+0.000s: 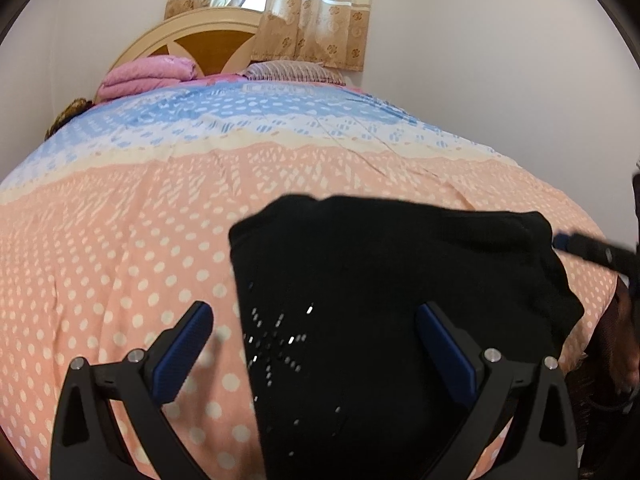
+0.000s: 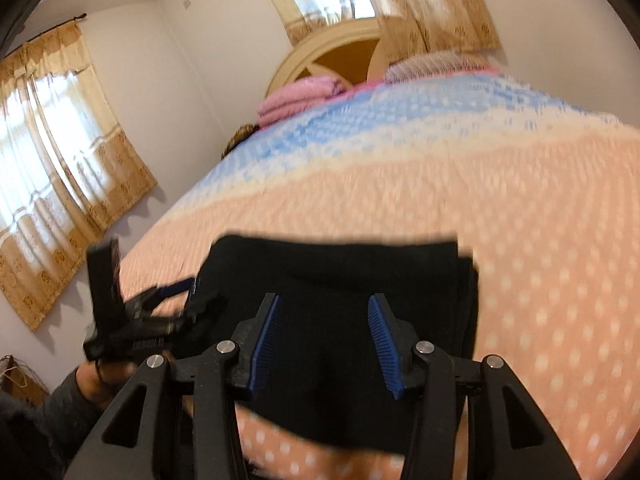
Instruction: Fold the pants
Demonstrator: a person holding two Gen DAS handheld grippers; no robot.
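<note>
The black pants (image 1: 380, 280) lie folded in a compact block on the polka-dot bedspread (image 1: 120, 240). Small shiny studs form a pattern near their left edge. My left gripper (image 1: 316, 312) is open and empty, its jaws wide apart above the pants' left edge. In the right wrist view the pants (image 2: 340, 276) lie under my right gripper (image 2: 324, 304), which is open and empty. The left gripper (image 2: 176, 296) shows at the pants' left edge there. The right gripper's finger (image 1: 580, 246) reaches in at the pants' right corner.
The bed has a cream and brown headboard (image 1: 200, 36), a folded pink blanket (image 1: 148, 76) and a striped pillow (image 1: 292, 70) at the far end. Curtained windows (image 2: 52, 160) are on the left wall and behind the bed. A hand (image 2: 108, 372) holds the left gripper.
</note>
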